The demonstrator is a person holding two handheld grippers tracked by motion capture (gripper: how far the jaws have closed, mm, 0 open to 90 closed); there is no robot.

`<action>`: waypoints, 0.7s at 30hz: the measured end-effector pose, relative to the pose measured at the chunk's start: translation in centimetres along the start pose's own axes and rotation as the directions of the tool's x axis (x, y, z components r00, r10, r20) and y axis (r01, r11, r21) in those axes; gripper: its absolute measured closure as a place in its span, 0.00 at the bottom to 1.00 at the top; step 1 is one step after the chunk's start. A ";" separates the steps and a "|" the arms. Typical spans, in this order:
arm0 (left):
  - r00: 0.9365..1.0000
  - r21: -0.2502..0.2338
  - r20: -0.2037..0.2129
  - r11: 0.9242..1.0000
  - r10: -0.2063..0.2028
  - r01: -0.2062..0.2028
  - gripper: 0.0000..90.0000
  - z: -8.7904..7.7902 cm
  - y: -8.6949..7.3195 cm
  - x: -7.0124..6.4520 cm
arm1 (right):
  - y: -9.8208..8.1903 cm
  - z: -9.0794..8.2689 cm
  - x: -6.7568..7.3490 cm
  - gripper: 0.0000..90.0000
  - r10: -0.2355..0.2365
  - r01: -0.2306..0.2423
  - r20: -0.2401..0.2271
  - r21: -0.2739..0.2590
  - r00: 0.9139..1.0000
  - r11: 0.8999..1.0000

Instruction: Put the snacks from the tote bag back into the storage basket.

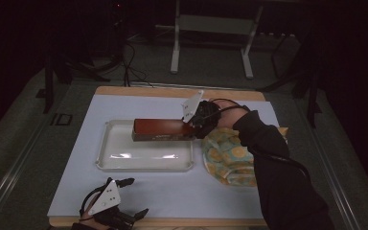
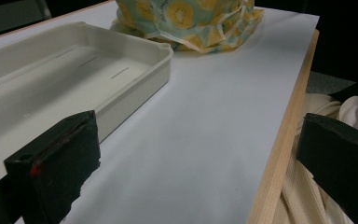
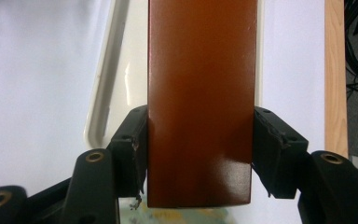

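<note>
A long red-brown box (image 1: 160,129) hangs over the white tray (image 1: 115,160), held by its right end. My right gripper (image 1: 199,122) is shut on the box (image 3: 200,93), one jaw pressed against each long side. The tray's rim (image 3: 100,107) runs below the box in the right gripper view. My left gripper (image 1: 127,196) rests open near the table's front left edge, nothing between its jaws. Its pads (image 2: 56,163) stand wide apart over the white sheet, with the tray (image 2: 135,88) just ahead at the left.
A cloth printed with yellow citrus slices (image 1: 227,155) lies bunched right of the tray, also as a citrus-print cloth (image 2: 186,21) in the left gripper view. The wooden table edge (image 2: 279,149) runs at the right there, cream fabric (image 2: 303,186) beyond it. A metal stand (image 1: 211,28) is behind the table.
</note>
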State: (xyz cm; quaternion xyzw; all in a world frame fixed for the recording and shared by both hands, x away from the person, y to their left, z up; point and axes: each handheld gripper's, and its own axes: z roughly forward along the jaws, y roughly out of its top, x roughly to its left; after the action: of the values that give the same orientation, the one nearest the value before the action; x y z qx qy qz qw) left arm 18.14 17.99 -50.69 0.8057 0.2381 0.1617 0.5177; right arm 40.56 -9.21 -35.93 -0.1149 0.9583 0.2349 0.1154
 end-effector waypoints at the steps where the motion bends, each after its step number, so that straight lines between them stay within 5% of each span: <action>1: 1.000 -0.001 0.000 1.000 0.000 0.000 0.00 0.0 0.0 0.0 | 0.0 0.2 0.0 0.48 0.003 -0.003 -0.001 -0.002 1.000 1.000; 21: 1.000 0.002 0.000 1.000 -0.001 0.001 0.00 0.0 0.0 0.1 | -1.9 7.3 -0.6 0.48 0.091 -0.087 -0.063 0.062 0.994 0.994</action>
State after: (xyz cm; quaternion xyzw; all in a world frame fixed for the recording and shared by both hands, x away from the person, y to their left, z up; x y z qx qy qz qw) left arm 18.19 18.05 -50.72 0.8063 0.2386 0.1612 0.5168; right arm 42.91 -7.28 -42.82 -0.0763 0.9722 0.2075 0.0768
